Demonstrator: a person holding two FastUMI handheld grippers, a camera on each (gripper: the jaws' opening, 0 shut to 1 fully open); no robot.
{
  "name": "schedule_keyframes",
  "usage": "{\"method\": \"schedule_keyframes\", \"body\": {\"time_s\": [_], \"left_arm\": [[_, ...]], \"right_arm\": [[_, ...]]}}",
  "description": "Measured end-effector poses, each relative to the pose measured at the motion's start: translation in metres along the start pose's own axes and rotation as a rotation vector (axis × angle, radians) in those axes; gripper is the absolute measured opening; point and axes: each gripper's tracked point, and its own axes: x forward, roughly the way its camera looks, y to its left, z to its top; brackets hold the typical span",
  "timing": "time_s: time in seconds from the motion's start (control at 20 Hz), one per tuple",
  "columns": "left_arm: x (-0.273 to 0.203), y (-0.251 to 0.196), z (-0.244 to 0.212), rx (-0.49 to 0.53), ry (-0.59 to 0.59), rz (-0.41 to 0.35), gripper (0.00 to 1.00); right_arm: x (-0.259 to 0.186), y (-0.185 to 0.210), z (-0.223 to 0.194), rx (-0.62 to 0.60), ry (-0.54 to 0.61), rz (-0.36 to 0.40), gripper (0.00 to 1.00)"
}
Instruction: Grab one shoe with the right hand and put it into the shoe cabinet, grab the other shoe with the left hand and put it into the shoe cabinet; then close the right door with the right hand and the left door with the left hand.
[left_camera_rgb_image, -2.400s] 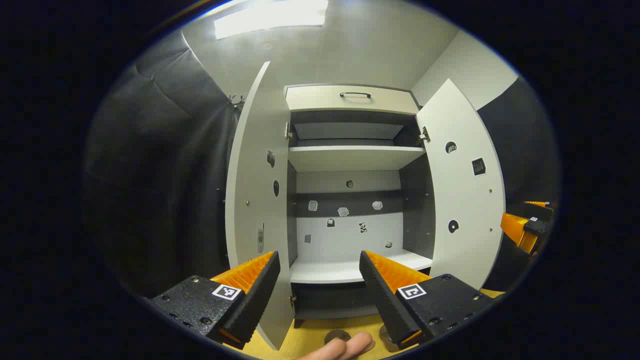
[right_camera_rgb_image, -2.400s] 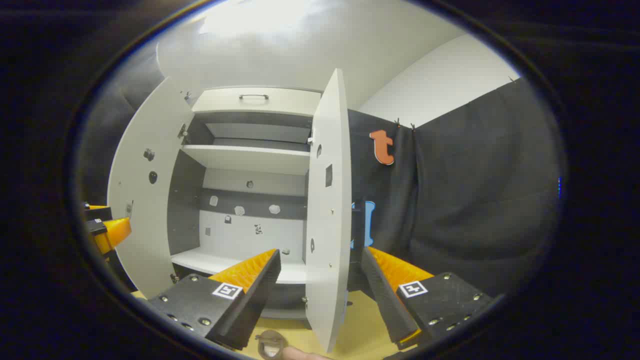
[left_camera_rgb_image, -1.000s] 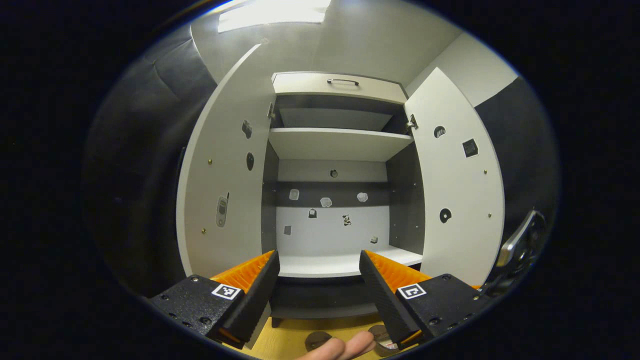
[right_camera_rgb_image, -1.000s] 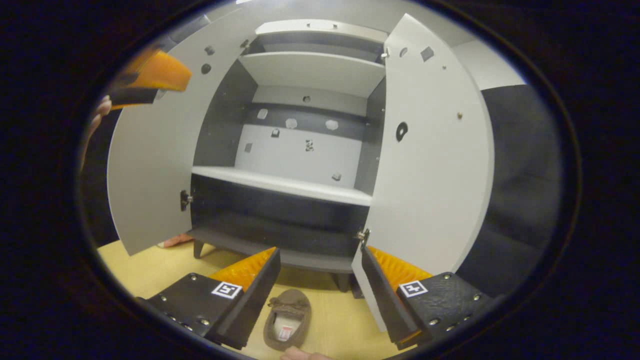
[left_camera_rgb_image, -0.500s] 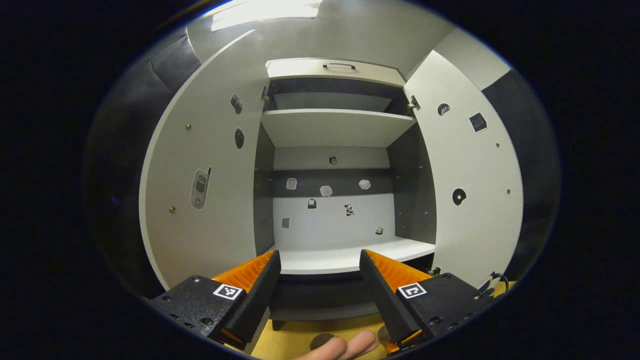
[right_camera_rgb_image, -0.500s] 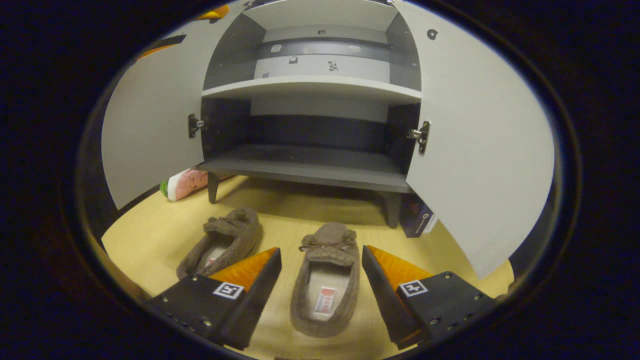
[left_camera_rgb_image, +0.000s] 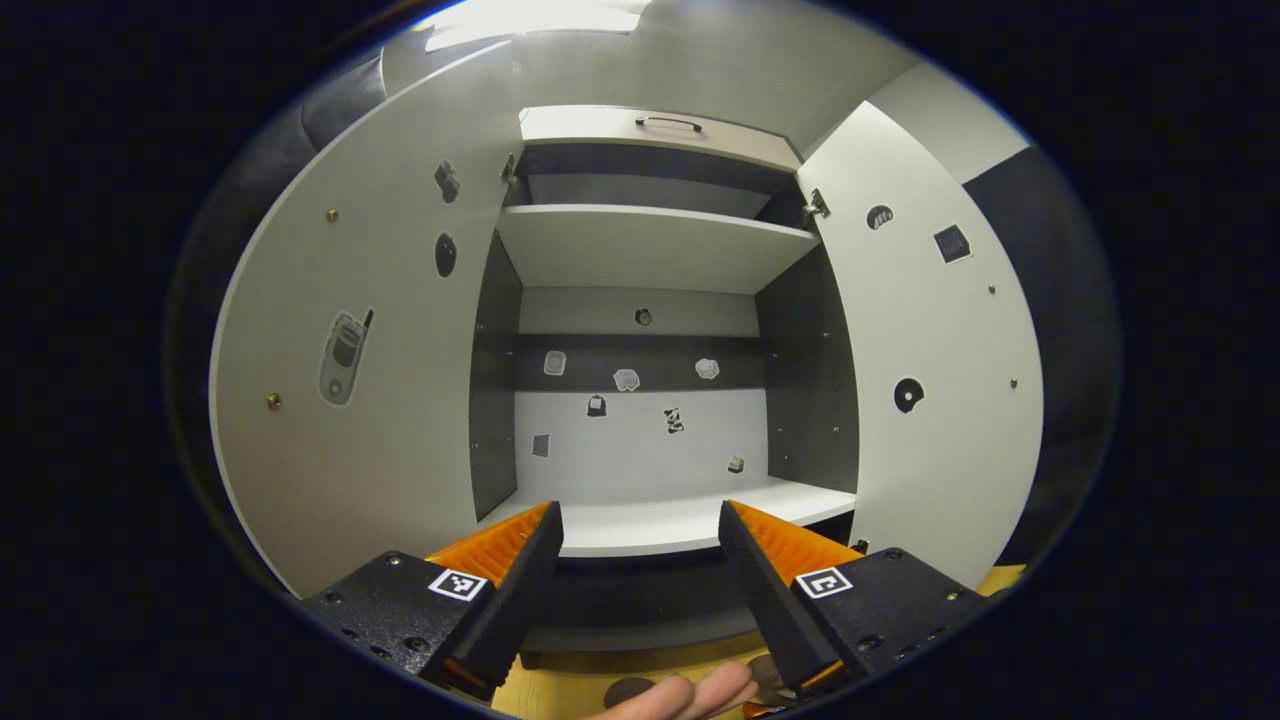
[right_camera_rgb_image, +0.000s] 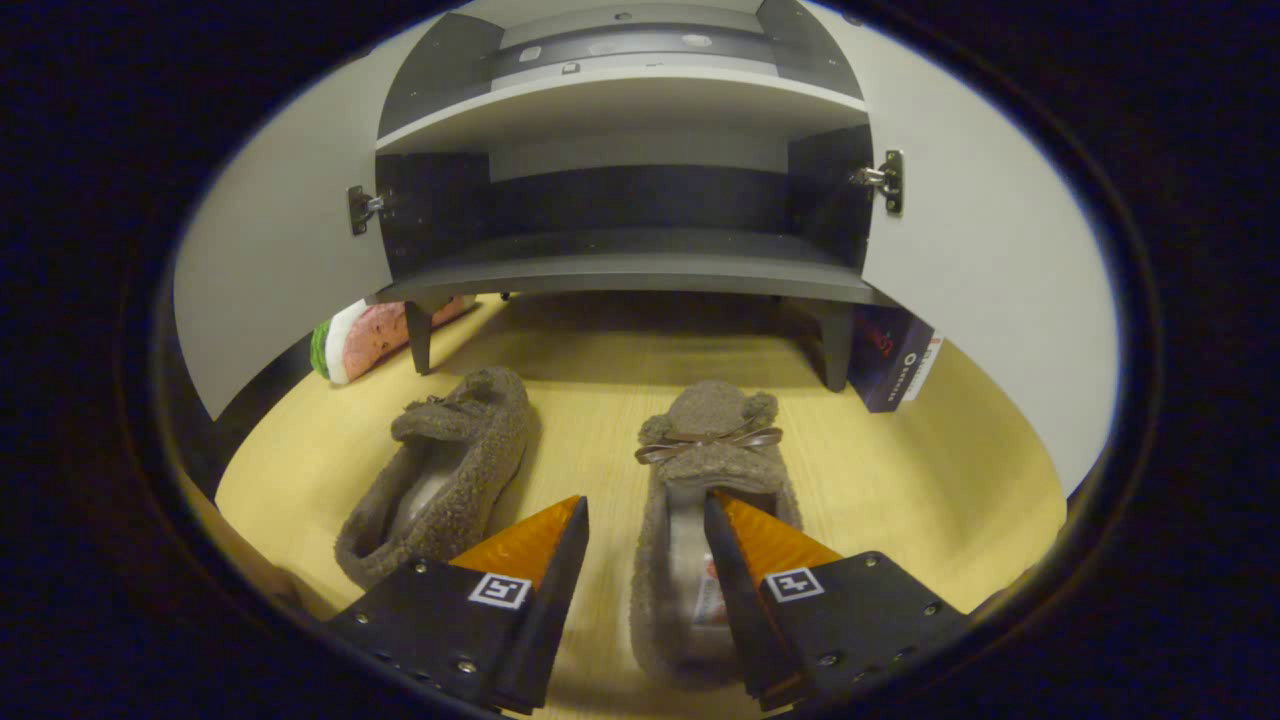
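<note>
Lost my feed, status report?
Right gripper open, straddling right slipper's side wall. Left gripper open, facing open cabinet. Left slipper untouched.

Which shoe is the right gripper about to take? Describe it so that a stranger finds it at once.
Find the open shoe cabinet; two brown fuzzy slippers lie on the yellow floor before it. Take the slipper with the bow, straddled by the right gripper. Its neighbour lies apart, tilted.

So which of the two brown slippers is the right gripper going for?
The one with the bow, on the right in the right gripper view. The right gripper straddles its left side wall, one finger inside the opening. The other slipper lies apart to the left.
</note>
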Motion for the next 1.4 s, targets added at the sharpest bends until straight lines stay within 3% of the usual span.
{"method": "schedule_keyframes", "body": {"time_s": [0.15,0.2,0.35,0.45,0.55,0.6,0.7,0.75,0.8,0.95,1.05,1.25,1.4], "left_arm": [[0.012,0.003,-0.01,-0.007,0.023,-0.002,0.96],[0.016,0.005,-0.013,-0.009,0.031,0.003,0.96],[0.027,0.013,-0.024,-0.014,0.059,0.02,0.96],[0.032,0.019,-0.03,-0.003,0.074,0.041,0.96],[0.037,0.016,-0.033,0.011,0.077,0.032,0.96],[0.037,0.014,-0.035,0.013,0.082,0.027,0.96],[0.039,0.011,-0.037,0.012,0.086,0.015,0.96],[0.039,0.011,-0.038,0.011,0.086,0.011,0.96],[0.039,0.011,-0.039,0.011,0.089,0.007,0.96],[0.041,0.013,-0.038,0.007,0.087,0.01,0.96],[0.041,0.017,-0.04,0.004,0.094,0.016,0.96],[0.039,0.023,-0.036,-0.003,0.089,0.027,0.96],[0.036,0.028,-0.038,-0.014,0.102,0.029,0.96]], "right_arm": [[0.013,-0.004,0.001,0.005,0.006,-0.036,0.65],[0.016,-0.003,0.002,0.016,0.013,-0.039,0.54],[0.026,-0.002,0.005,0.032,0.012,-0.031,0.52],[0.03,-0.001,0.0,0.075,0.039,-0.024,0.35],[0.034,-0.01,0.001,0.1,0.03,-0.055,0.33],[0.034,-0.008,0.003,0.111,0.028,-0.045,0.08],[0.032,-0.006,0.0,0.098,0.03,-0.021,0.07],[0.027,-0.004,0.006,0.086,0.005,-0.014,0.08],[0.026,-0.006,0.009,0.047,-0.016,-0.013,0.0],[0.003,0.002,0.038,0.007,-0.119,0.015,0.01],[-0.017,0.002,0.063,-0.024,-0.167,0.025,0.01],[-0.06,-0.009,0.13,-0.168,-0.281,-0.033,0.02],[-0.094,-0.007,0.175,-0.225,-0.291,-0.006,0.02]]}}
